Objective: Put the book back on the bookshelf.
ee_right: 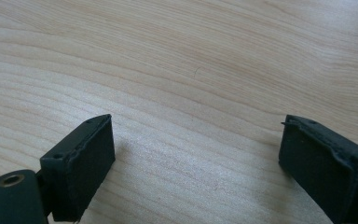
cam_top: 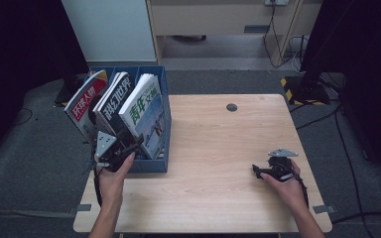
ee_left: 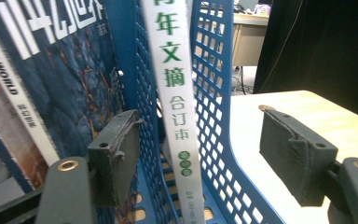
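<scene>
Three magazines lean in the blue rack (cam_top: 159, 94) seen from above, the left gripper (cam_top: 138, 143) at their partly hidden bases; its own view shows jaws apart astride the green-lettered 青年文摘 magazine (ee_left: 172, 70), while the right gripper (ee_right: 196, 158) gapes over bare worktop (ee_right: 191, 56).

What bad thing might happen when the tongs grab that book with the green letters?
1. The left tongs are open around both the green-lettered book and the blue rack's mesh wall. Closing might pinch the wall too, so the book may not come free.
2. The books lean in the rack, which sits near the table edge. A hard pull might tip or slide the rack.
</scene>
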### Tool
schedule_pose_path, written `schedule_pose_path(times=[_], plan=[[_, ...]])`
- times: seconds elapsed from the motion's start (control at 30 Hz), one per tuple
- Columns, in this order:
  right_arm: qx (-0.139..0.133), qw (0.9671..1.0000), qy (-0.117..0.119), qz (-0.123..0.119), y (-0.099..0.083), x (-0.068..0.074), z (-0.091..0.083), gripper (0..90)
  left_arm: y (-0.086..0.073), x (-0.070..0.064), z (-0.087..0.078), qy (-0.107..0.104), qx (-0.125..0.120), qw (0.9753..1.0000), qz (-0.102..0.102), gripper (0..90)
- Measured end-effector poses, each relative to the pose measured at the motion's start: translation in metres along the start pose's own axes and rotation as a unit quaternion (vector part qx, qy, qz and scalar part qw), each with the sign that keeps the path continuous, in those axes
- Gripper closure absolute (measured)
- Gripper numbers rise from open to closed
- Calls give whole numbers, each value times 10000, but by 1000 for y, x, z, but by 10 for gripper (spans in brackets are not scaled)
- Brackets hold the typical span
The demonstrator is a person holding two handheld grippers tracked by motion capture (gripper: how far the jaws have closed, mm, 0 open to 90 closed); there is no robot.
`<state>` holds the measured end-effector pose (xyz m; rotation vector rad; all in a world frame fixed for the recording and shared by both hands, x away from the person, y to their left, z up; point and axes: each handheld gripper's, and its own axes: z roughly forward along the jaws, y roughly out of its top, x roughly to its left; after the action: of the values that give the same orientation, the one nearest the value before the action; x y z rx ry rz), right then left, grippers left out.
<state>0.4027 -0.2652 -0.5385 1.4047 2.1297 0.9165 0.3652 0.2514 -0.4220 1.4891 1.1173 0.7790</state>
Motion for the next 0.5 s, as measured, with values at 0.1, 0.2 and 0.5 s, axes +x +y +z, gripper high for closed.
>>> schedule_pose_path(times=[0.1,0.2,0.5], plan=[[0,10000,0,-1,0,0,0,106,-1,-4,0,0,38,10000,-23,281],[0,10000,-1,-2,0,0,0,106,-2,-8,1,-48,61,10000,35,281],[0,10000,-1,-2,0,0,0,106,-2,-11,-4,-88,79,9999,18,280]])
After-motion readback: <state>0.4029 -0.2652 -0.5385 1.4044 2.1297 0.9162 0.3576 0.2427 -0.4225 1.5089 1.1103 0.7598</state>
